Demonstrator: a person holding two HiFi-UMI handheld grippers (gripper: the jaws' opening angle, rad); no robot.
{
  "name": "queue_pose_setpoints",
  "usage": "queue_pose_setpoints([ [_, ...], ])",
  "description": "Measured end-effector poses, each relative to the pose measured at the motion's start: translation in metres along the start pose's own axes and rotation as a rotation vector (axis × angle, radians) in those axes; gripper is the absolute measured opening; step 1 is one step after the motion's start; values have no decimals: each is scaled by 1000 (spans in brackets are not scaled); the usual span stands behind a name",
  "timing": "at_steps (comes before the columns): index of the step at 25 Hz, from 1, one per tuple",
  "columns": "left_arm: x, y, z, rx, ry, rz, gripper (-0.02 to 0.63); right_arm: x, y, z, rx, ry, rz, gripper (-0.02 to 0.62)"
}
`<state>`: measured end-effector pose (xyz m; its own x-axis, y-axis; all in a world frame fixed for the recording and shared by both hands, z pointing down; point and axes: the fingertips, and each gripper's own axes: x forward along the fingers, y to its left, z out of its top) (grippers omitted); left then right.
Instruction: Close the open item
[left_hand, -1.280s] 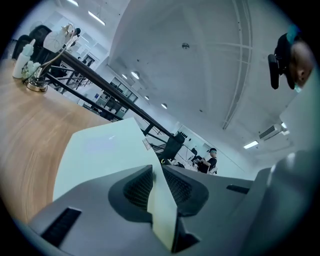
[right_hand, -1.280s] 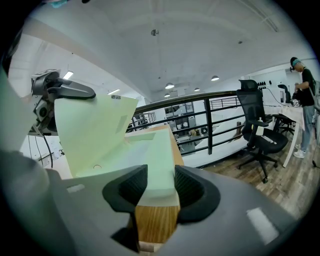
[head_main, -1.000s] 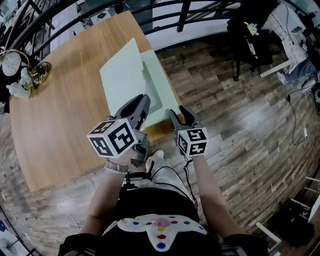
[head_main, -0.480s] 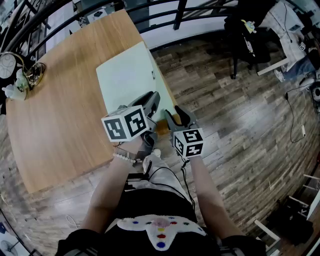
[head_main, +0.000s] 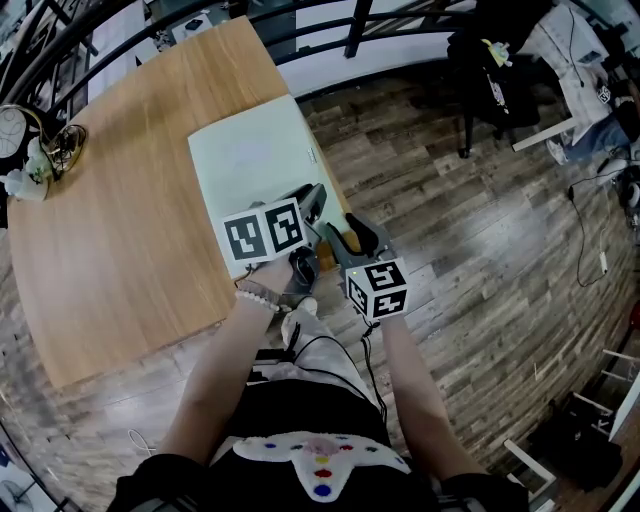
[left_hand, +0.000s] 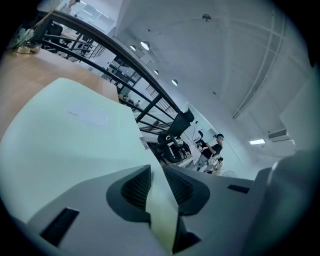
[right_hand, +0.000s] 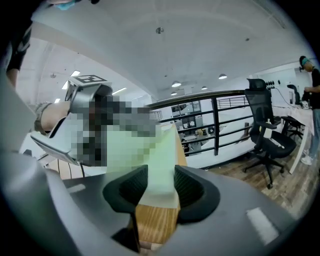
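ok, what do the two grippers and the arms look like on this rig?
The two match. The left gripper and right gripper have grey moulded shells with dark ribbed pads, and each is topped by a white cube with black square markers. Black and white cables trail back from them. No sleeves show; a beaded bracelet circles the left wrist.

Folder (head_main: 255, 160) flat on surface (head_main: 120, 250), along its right edge. Ornaments (head_main: 28, 178) well left of folder, at surface's far-left corner. Railing (head_main: 357, 25) behind folder, beyond surface. Chair (head_main: 495, 70) far right of folder, on floor (head_main: 480, 280).
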<state>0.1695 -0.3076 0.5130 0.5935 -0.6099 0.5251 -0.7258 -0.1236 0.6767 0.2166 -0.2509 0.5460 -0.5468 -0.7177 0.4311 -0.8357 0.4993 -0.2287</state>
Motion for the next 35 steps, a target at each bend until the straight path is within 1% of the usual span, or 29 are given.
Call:
queue_pose_setpoints([
  [1, 2, 1, -1, -4, 6, 6, 77, -1, -1, 3, -24, -1, 10, 155],
  [2, 4, 1, -2, -7, 12, 11, 78, -2, -3, 8, -45, -6, 21, 122],
  [5, 9, 3, -4, -4, 25, 25, 80, -4, -19, 34, -72, -59, 42, 113],
  [7, 11, 4, -5, 6, 30, 34, 81, 1, -30, 54, -110, -83, 32, 80],
  [9, 12, 6, -7, 14, 34, 44, 81, 12, -35, 71, -173, -91, 33, 50],
  [11, 13, 6, -7, 22, 41, 58, 81, 24, -32, 83, -230, -97, 78, 9],
  [13, 14, 5, -9, 37, 51, 78, 81, 38, -25, 90, -287, -85, 153, 9],
  [17, 17, 6, -11, 67, 64, 118, 86, 64, -15, 93, -366, -35, 258, 8],
  [20, 19, 7, -11, 78, 67, 124, 91, 83, -10, 89, -404, 8, 317, 8],
  [23, 20, 6, -11, 78, 70, 126, 95, 97, -10, 84, -404, 51, 379, 8],
  [26, 21, 5, -12, 74, 70, 125, 100, 107, -10, 73, -416, 131, 445, 8],
  [29, 21, 6, -13, 65, 80, 130, 114, 112, -11, 63, -415, 191, 481, 8],
  [32, 22, 6, -13, 65, 99, 143, 120, 113, -12, 61, -390, 190, 498, 8],
  [35, 23, 2, -15, 96, 115, 143, 131, 112, -12, 59, -394, 180, 517, 8],
])
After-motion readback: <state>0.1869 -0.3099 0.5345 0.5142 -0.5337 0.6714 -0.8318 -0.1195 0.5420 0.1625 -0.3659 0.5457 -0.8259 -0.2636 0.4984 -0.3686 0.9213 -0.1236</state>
